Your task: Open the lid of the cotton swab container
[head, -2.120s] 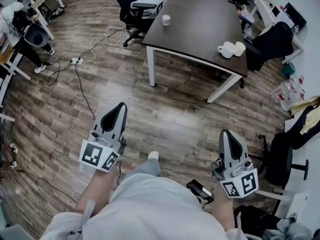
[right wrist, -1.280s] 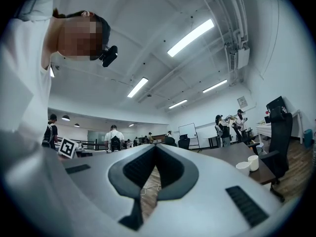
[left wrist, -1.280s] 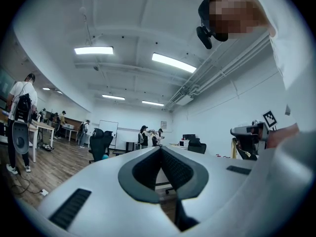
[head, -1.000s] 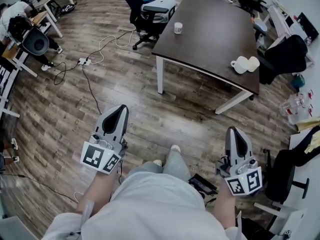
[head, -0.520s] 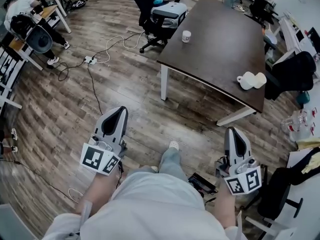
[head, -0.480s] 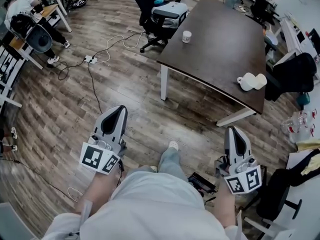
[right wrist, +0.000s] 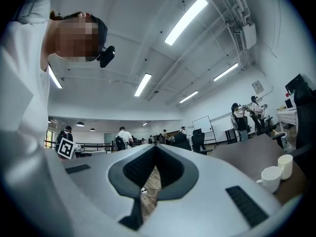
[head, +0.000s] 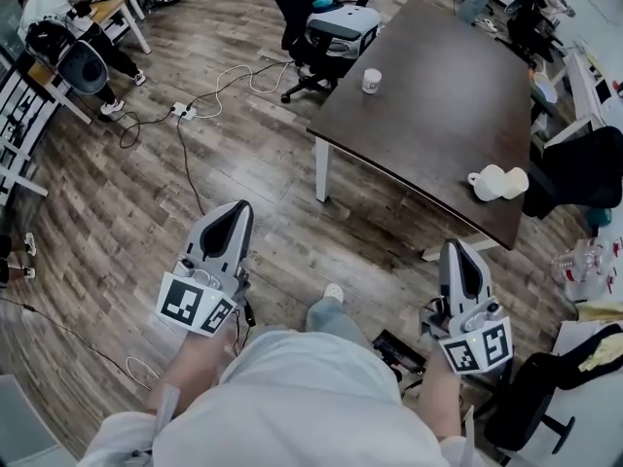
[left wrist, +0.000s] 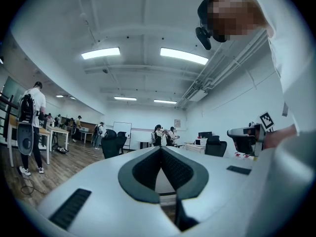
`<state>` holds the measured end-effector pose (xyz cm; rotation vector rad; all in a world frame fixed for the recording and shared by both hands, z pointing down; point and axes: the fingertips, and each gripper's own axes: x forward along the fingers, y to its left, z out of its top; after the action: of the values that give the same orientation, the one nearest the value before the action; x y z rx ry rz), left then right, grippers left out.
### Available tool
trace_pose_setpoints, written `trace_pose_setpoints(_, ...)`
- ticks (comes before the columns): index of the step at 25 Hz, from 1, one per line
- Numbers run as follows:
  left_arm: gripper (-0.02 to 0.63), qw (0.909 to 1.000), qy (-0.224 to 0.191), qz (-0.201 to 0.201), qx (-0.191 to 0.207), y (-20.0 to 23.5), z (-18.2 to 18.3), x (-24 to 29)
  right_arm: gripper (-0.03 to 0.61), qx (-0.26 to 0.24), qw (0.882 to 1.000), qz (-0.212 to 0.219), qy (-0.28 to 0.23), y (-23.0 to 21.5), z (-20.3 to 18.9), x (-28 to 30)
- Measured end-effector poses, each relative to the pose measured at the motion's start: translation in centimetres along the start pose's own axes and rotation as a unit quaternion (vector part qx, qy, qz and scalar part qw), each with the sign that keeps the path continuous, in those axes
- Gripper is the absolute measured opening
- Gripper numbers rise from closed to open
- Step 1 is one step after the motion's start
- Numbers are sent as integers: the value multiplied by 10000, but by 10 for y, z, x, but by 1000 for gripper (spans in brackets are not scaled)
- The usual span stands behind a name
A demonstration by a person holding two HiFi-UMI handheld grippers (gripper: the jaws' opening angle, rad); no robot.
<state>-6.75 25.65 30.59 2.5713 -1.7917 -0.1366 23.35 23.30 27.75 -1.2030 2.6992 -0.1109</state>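
Note:
A dark brown table stands ahead on the wooden floor. A small white round container sits near its far left edge. Two white cups rest close to its near right edge; they also show in the right gripper view. My left gripper hangs over the floor, short of the table's left leg, shut and holding nothing. Just off the table's near right corner, my right gripper is shut and holds nothing too. Both point level toward the table in their own views.
An office chair stands at the table's far left side. White cables and a power strip lie on the floor at the left. People work at desks at the far left. A black chair is close at my right.
I have walked forward, so the table and its cups are nearer to both grippers in the head view. Both grippers stay shut with nothing in them.

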Motion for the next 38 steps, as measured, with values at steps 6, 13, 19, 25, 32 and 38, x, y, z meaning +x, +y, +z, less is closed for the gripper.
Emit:
trace_pose_setpoints(6,11,9998,-31,203,71,7,2,29,19,38,9996,266,1,-29,1,32)
trace_pose_setpoints(13,9,9986,-51,516,140,15,5,63,18,113,9981,603,16,-66,3,72)
trace_pose_setpoints(19,9,9975,-108,677,169,18,5,93,20,176,9963,841,10,-94,3,101)
trace_pose_setpoints(25,11,9970,-192,724,186,15,3,118,19,233,9954,922,115,-118,-7,114)
trace_pose_setpoints(32,9,9973,-155,681,205,17,0,133,20,250,9953,934,55,-129,-5,124)
trace_pose_setpoints(38,9,9980,-125,610,138,17,-5,144,18,274,9960,852,81,-135,-7,124)
